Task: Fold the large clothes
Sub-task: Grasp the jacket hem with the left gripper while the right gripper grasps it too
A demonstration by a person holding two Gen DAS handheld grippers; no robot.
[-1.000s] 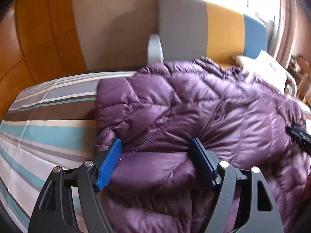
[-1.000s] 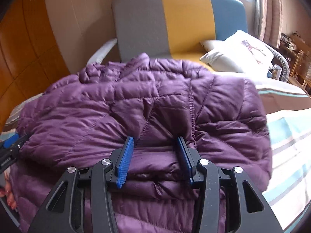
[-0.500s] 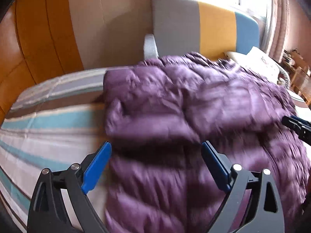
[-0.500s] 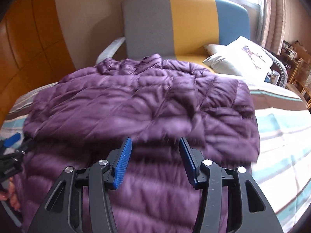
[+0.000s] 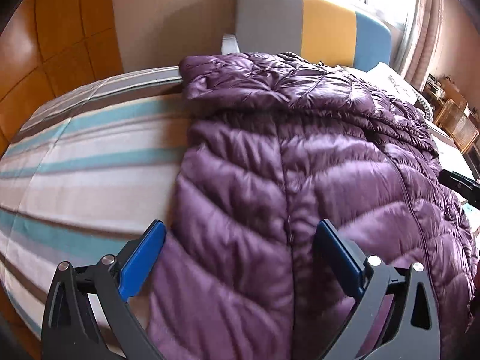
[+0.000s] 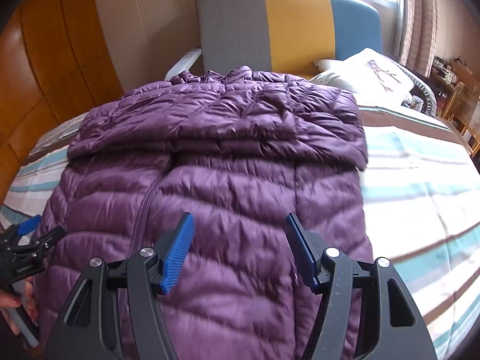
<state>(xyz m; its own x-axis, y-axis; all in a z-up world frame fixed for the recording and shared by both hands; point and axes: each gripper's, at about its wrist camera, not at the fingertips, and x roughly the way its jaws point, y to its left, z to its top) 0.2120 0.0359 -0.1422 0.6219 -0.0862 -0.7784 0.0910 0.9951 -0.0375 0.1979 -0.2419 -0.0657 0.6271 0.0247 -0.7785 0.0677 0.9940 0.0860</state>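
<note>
**Purple jacket lay folded on the striped bed, both grippers spreading above it**

At the far left stood a wooden panelled wall (image 5: 45,45), orange-brown and glossy, with a plain beige wall beside it. Below it ran the bed's striped cover (image 5: 90,165), banded in white, teal, grey and brown.

The left gripper (image 5: 240,240) hung over the near left edge of the purple puffer jacket (image 5: 300,165). Its jaws stood very wide and were opening at that moment. The left blue pad (image 5: 141,261) sat over the boundary between the cover and the jacket's edge, and the right pad over the quilted fabric. The jacket lay under the gap, but neither pad pressed on it. In the right wrist view, the same gripper showed at the far left edge, with a person's fingers (image 6: 18,300) around its handle.

The jacket lay spread across the middle of the bed, zip seam running toward the camera. Its upper part was doubled over the body, forming a thick fold across the far half.

The right gripper (image 6: 240,246) hung over the near right part of the jacket (image 6: 225,165). Its jaws stood moderately apart and were opening, both pads clear of the fabric, gripping nothing.

Beyond the jacket rose a headboard (image 6: 288,27) in grey, yellow and blue panels. To the right of it lay a white pillow (image 6: 375,72) with a dark printed figure, then curtains (image 6: 420,24) by a bright window, and a wicker piece of furniture (image 6: 462,105) at the far right.
</note>
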